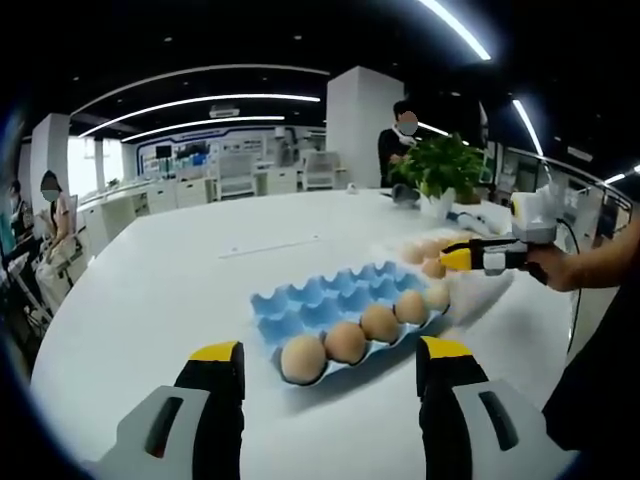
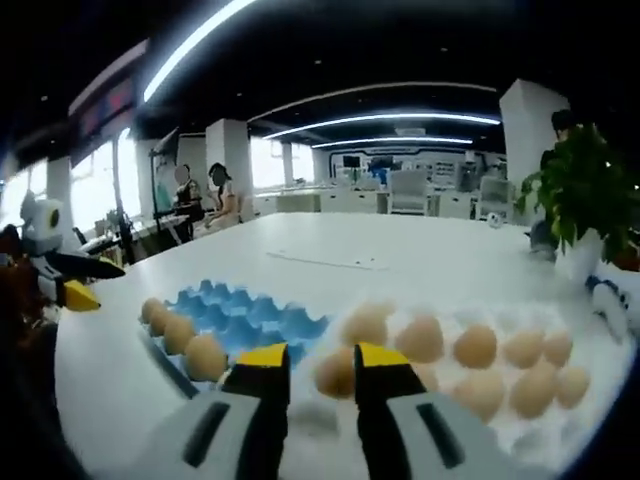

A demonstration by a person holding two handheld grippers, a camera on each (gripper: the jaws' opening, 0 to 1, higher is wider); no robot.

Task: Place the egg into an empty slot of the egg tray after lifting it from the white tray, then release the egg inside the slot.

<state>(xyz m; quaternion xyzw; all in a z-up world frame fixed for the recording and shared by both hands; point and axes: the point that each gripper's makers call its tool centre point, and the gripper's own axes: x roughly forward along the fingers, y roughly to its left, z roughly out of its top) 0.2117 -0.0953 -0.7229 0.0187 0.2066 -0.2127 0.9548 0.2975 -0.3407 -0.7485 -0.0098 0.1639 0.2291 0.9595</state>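
A blue egg tray (image 1: 330,300) (image 2: 245,315) lies on the white table, its near row filled with several eggs (image 1: 345,342). Further right, the white tray (image 2: 505,440) holds several loose eggs (image 2: 475,346). My right gripper (image 2: 322,362) hangs low over this tray, jaws a little apart. One egg (image 2: 335,372) lies just past the tips, with a gap showing on its left. In the left gripper view, the right gripper (image 1: 457,258), held by a hand (image 1: 560,268), reaches over those eggs (image 1: 433,267). My left gripper (image 1: 330,355) (image 2: 78,288) stands wide open before the blue tray, holding nothing.
A potted plant (image 1: 440,165) (image 2: 585,190) stands at the table's far side, next to the white tray. A paper strip (image 1: 270,246) lies mid-table. People sit or stand beyond the table (image 1: 400,135) (image 1: 50,215). The table's rounded edge (image 1: 60,340) curves near the left gripper.
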